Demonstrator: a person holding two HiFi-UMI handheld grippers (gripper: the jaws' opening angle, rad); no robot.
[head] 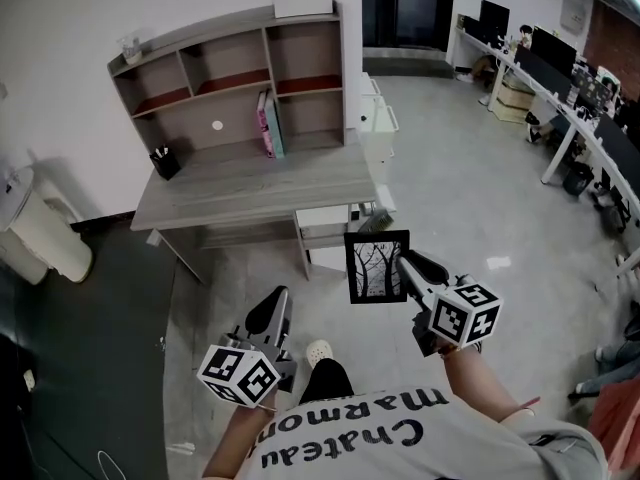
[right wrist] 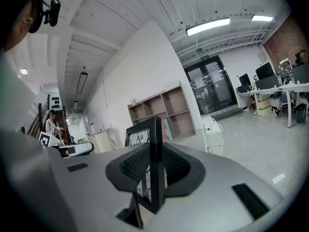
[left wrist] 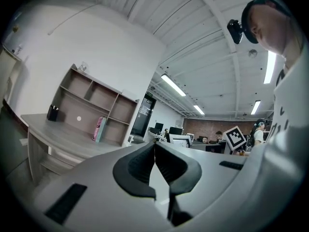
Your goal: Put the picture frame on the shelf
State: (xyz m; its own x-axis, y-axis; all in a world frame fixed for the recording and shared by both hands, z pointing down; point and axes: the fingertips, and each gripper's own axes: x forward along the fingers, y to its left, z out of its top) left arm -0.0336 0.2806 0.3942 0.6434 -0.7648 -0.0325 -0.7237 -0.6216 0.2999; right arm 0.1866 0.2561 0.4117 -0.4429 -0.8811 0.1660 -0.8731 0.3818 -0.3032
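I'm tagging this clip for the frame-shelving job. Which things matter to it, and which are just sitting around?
Job:
- picture frame, gripped by the right gripper
- shelf on the desk

Lying about:
- books
- black pot
- white box on top
- left gripper, shut and empty

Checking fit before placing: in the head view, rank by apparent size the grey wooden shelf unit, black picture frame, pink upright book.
1. grey wooden shelf unit
2. black picture frame, inflated by nearness
3. pink upright book
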